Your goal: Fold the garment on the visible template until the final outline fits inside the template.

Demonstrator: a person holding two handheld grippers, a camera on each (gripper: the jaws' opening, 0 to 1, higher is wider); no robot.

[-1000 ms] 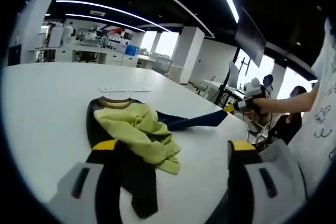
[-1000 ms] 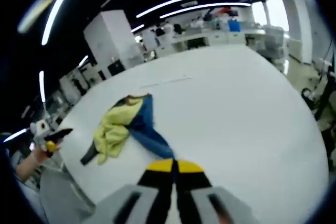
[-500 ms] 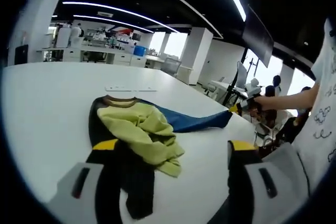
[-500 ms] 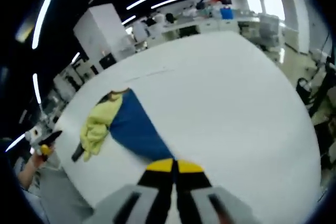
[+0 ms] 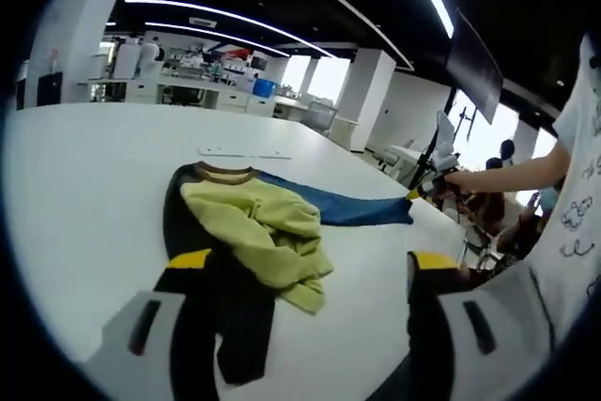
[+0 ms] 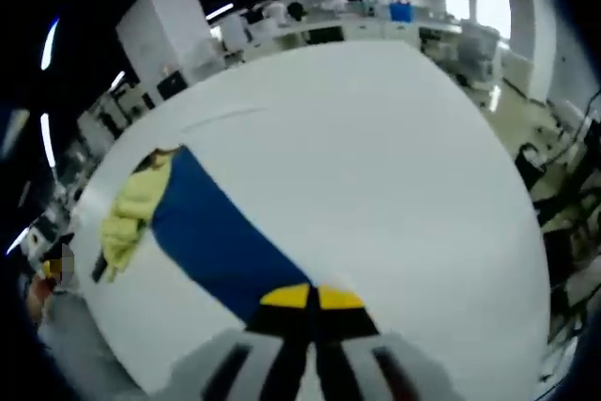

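A crumpled garment lies on the white table: a yellow-green part bunched on top, a black part trailing toward me, and a brown collar at the far end. A blue part is drawn out flat to the right. My right gripper, held by a hand, is shut on its tip. In the right gripper view the shut right gripper pinches the blue part, which runs taut to the yellow-green bunch. My left gripper stands open over the garment's near end.
Two pale flat marks lie on the table just beyond the collar. A person in a white printed shirt stands at the right edge of the table. Desks, columns and chairs fill the room behind. Bare table stretches wide beyond the garment.
The right gripper has pulled the blue part out from the bunch, so it has gone from a narrow twisted strip to a wide flat band. The left gripper has stayed open in place.
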